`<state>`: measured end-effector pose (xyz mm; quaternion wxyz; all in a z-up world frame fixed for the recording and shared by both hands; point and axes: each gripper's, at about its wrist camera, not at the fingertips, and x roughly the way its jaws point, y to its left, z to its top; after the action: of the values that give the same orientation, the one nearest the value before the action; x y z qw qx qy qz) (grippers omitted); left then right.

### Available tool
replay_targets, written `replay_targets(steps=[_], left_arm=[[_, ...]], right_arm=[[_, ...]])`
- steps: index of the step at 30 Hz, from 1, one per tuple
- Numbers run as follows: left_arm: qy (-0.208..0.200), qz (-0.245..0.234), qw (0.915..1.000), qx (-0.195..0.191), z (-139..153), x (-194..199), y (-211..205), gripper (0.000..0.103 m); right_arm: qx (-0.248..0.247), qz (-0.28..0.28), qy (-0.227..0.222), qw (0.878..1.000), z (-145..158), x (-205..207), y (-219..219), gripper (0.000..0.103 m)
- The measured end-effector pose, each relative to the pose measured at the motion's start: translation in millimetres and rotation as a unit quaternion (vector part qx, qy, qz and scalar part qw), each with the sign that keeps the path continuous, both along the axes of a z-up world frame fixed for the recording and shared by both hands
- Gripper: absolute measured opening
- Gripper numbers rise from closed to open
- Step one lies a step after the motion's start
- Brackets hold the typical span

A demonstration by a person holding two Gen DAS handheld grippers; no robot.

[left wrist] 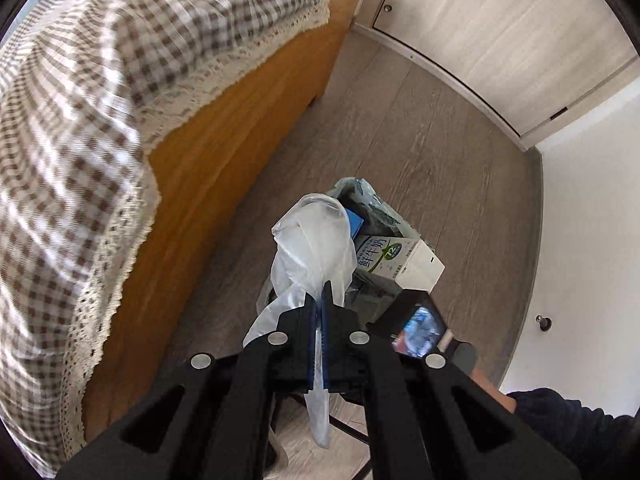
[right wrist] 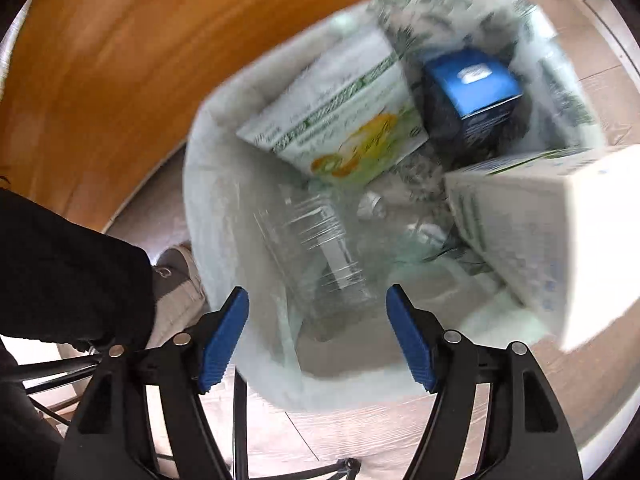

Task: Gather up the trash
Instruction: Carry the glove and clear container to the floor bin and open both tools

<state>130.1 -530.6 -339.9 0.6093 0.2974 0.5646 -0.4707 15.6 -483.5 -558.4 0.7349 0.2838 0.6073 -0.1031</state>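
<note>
Two risks face you: your left tongs (left wrist: 320, 304), clamped shut on the trash bag's (left wrist: 316, 240) thin edge over the floor (left wrist: 420, 140), could let it slip; your right tongs (right wrist: 318, 316) hang wide open and empty above it, where the milk carton (right wrist: 540, 240) leans out and could topple.

To my left a brown-checked cloth (left wrist: 80, 128) with a lace edge hangs over a wooden tabletop's side panel (left wrist: 224, 152). Grey wood floor (left wrist: 420, 140) runs far to pale cabinet doors (left wrist: 500, 28); a white wall (left wrist: 592, 208) stands right.
</note>
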Motion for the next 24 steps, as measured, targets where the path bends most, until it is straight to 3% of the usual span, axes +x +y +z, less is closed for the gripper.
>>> replay_targets(steps=[5, 8, 11, 13, 14, 15, 17, 21, 24], left_arm=[[0.034, -0.024, 0.9974, 0.058, -47, -13, -21, 0.000], [0.033, -0.048, 0.9929, 0.103, -80, -29, -31, 0.000], [0.020, -0.059, 0.9920, 0.110, -102, -41, -38, 0.000], [-0.003, -0.062, 0.9925, 0.106, -118, -43, -42, 0.023], [-0.022, -0.065, 0.9913, 0.113, -127, -43, -42, 0.053], [-0.041, -0.066, 0.9892, 0.125, -135, -42, -43, 0.066], [-0.044, -0.063, 0.9868, 0.142, -138, -35, -42, 0.066], [-0.041, -0.019, 0.9933, 0.107, -121, -23, -39, 0.066], [-0.047, -0.027, 0.9921, 0.114, -117, -26, -35, 0.066]], right_arm=[[-0.022, -0.032, -0.024, 0.999, 39, -35, -13, 0.069], [-0.023, -0.065, -0.037, 0.997, 52, -55, -22, 0.069], [-0.023, -0.091, -0.043, 0.995, 58, -68, -28, 0.069], [-0.028, -0.101, -0.044, 0.994, 58, -71, -31, 0.069], [-0.025, -0.102, -0.042, 0.994, 58, -71, -31, 0.069], [-0.022, -0.103, -0.040, 0.994, 56, -71, -31, 0.069], [-0.020, -0.103, -0.040, 0.994, 58, -72, -29, 0.069], [-0.019, -0.098, -0.038, 0.994, 59, -71, -28, 0.069], [-0.021, -0.101, -0.042, 0.994, 60, -69, -28, 0.069]])
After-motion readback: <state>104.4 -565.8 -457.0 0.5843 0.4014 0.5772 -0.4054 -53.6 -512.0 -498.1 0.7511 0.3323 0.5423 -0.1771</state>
